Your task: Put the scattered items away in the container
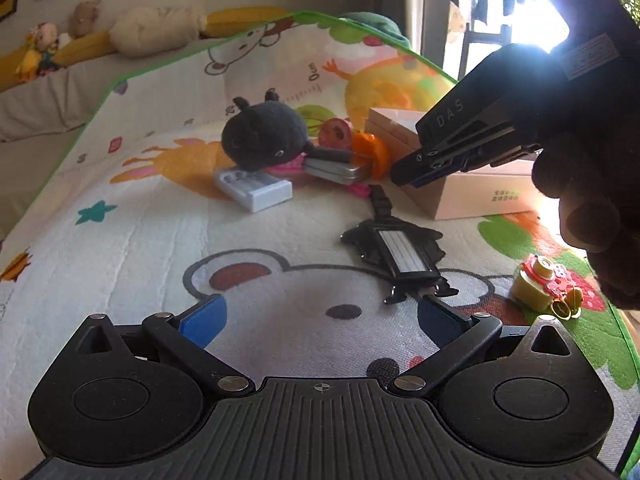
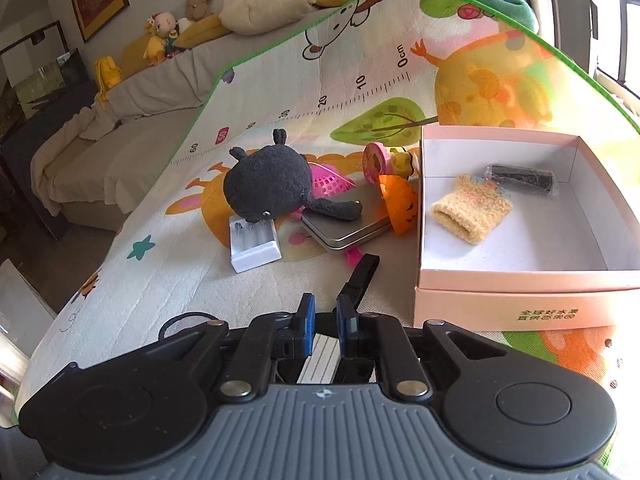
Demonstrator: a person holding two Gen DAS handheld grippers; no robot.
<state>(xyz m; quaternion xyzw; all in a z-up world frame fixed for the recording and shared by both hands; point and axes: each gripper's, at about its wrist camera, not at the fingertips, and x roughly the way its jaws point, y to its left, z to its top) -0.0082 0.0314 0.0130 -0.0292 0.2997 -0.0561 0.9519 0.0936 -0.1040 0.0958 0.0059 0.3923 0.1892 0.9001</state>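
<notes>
left wrist: left tool wide, empty, over mat; tag just ahead, untouched | right wrist: right tool narrow, nothing clearly gripped; box right | step: reach; next: close on tag

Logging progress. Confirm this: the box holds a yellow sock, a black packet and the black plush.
Wrong on the plush: it lies on the mat, outside the box. The right wrist view shows only the sock and packet inside.
</notes>
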